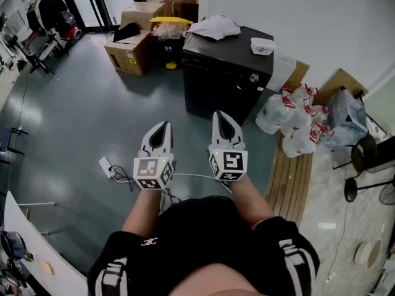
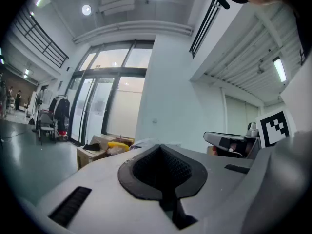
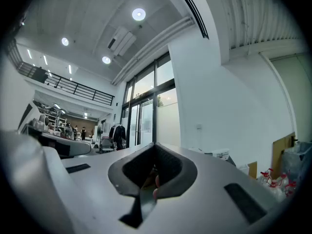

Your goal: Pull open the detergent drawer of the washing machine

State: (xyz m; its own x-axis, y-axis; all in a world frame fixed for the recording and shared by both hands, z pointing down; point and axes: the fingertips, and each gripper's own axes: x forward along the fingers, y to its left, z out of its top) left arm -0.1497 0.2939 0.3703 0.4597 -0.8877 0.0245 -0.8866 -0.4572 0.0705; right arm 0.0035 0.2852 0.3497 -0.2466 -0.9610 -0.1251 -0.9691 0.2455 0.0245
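Observation:
The washing machine (image 1: 225, 73) is a black box standing against the white wall, some way ahead of both grippers, with a small knob (image 1: 253, 77) on its front top edge. I cannot make out its detergent drawer from here. A white cloth (image 1: 213, 26) and a small white item (image 1: 262, 45) lie on its lid. My left gripper (image 1: 162, 128) and right gripper (image 1: 223, 119) hover side by side over the grey floor, pointing toward the machine, well short of it. Both have their jaws together with nothing between them, as the left gripper (image 2: 163, 174) and right gripper (image 3: 153, 172) views show.
Cardboard boxes (image 1: 133, 45) and a yellow item (image 1: 170, 22) stand left of the machine. Clear bags of bottles (image 1: 296, 119) sit to its right, above a strip of wooden planks (image 1: 293, 177). A power strip with a cable (image 1: 108, 167) lies on the floor near my left gripper.

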